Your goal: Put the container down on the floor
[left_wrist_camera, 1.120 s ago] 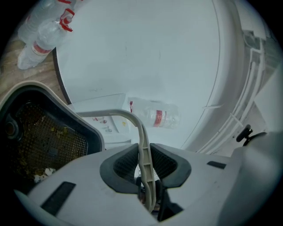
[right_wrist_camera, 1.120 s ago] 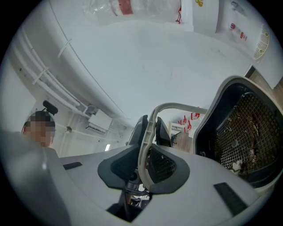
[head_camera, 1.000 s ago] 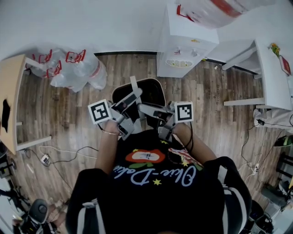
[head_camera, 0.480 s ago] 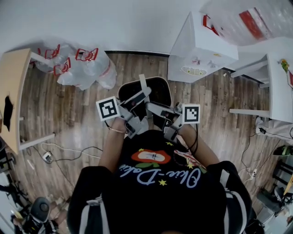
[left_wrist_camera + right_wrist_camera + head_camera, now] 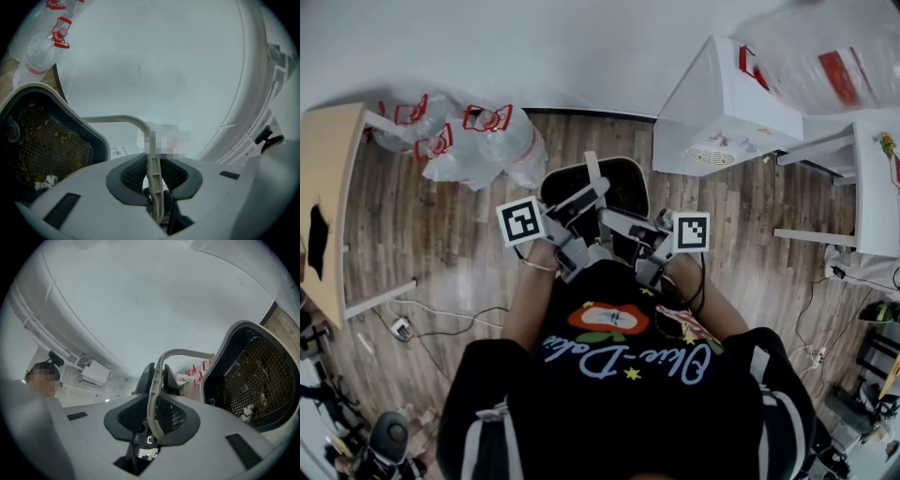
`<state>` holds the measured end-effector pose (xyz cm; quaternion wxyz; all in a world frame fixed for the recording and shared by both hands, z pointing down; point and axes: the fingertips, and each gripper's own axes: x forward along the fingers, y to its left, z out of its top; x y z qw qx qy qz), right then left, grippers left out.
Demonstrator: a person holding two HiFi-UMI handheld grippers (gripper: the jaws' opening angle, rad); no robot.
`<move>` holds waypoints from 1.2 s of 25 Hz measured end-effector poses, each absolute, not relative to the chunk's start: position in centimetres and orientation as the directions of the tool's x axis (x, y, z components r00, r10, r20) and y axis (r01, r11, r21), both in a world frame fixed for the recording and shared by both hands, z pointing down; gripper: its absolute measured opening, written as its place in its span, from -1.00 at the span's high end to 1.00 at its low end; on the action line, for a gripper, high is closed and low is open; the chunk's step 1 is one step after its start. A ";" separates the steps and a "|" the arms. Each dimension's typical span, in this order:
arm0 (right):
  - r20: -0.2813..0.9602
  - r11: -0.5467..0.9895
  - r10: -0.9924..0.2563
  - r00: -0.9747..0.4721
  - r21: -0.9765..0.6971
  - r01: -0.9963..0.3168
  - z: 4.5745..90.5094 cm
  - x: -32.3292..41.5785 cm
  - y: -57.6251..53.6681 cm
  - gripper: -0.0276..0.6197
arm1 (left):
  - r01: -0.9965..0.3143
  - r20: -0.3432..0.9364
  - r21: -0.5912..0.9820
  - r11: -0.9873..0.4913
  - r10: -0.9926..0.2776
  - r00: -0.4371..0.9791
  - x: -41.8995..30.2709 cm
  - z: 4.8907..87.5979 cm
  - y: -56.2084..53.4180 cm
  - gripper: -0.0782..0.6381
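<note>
The container (image 5: 623,187) is a black bin with a cream rim and a thin cream handle. In the head view it hangs above the wooden floor (image 5: 450,244), in front of the person's chest. My left gripper (image 5: 586,197) and right gripper (image 5: 614,220) meet over it. In the left gripper view the handle (image 5: 151,157) runs up between the dark pads of the left gripper (image 5: 153,173), which is shut on it; the bin's mesh inside (image 5: 47,145) shows at the left. The right gripper (image 5: 153,413) is likewise shut on the handle (image 5: 157,380), with the bin (image 5: 255,376) at the right.
A white appliance (image 5: 722,112) stands at the wall to the upper right. Clear bags of bottles (image 5: 478,141) lie at the upper left. A wooden table (image 5: 323,197) is at the left, a white table (image 5: 872,178) at the right. Cables (image 5: 441,314) trail on the floor.
Across the head view the appliance and the bags have slid to the right as the person carries the bin along. Both grippers keep their hold on the handle.
</note>
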<state>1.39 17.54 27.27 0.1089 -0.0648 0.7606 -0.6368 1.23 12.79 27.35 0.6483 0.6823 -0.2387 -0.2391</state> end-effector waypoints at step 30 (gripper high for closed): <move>-0.039 0.106 0.004 -0.999 -0.994 0.039 30.7 2.7 0.4 0.73 | -0.046 0.065 0.998 0.047 -0.791 0.608 1.6 31.0 -4.1 0.59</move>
